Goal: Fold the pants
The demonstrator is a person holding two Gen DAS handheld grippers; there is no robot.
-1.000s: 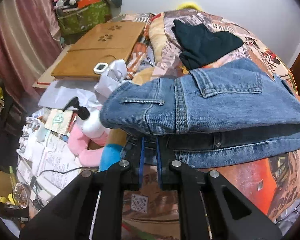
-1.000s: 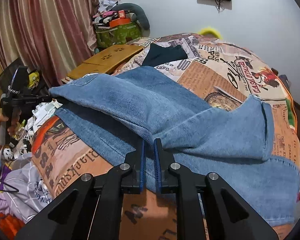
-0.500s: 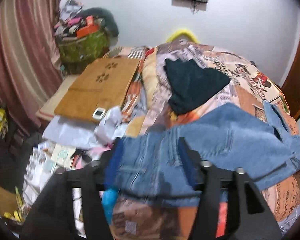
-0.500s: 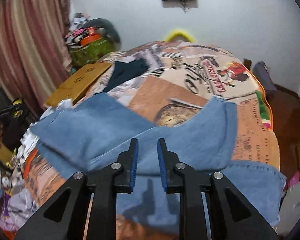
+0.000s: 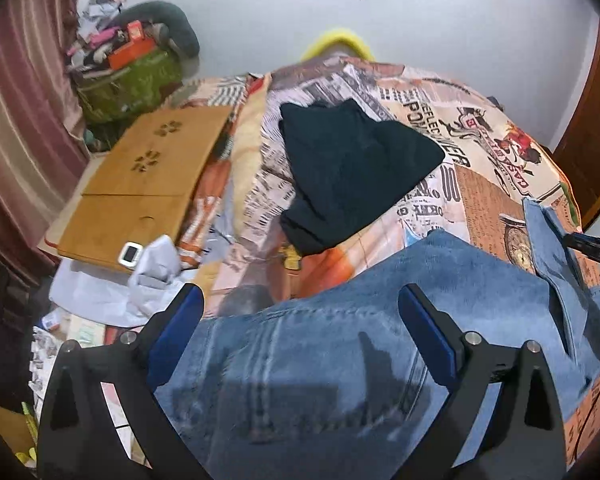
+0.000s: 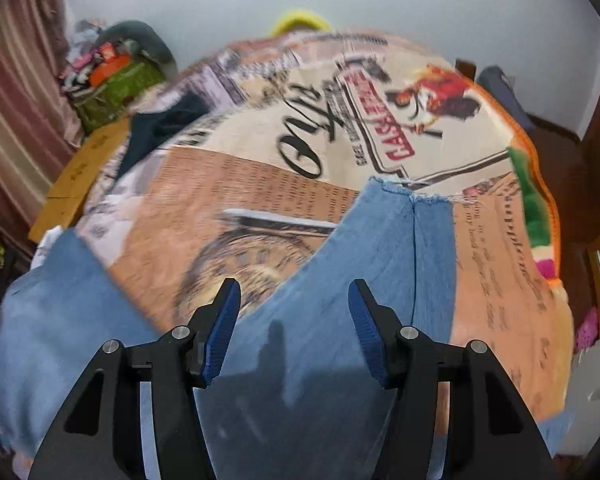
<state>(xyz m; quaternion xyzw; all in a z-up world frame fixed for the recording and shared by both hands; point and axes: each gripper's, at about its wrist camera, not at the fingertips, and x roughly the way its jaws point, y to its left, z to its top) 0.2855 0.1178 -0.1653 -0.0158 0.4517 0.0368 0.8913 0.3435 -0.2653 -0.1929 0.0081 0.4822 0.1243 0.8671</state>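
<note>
Blue denim pants (image 5: 340, 360) lie folded on a bed with a newspaper-print blanket (image 5: 480, 168). My left gripper (image 5: 300, 300) is open and empty, held above the waist end of the pants. My right gripper (image 6: 294, 296) is open and empty above the leg end of the pants (image 6: 340, 300), whose frayed hem (image 6: 412, 196) lies folded over toward the far side. The tip of the right gripper shows at the right edge of the left wrist view (image 5: 588, 244).
A dark folded garment (image 5: 352, 168) lies on the blanket beyond the pants. A wooden lap desk (image 5: 140, 188) and scattered papers (image 5: 100, 296) are at the bed's left. A green bag with clutter (image 5: 128, 80) stands by the curtain. A white wall is behind.
Both grippers were shut on the denim one second ago. They have let go, opened wide and lifted away, leaving the pants lying folded on the bed.
</note>
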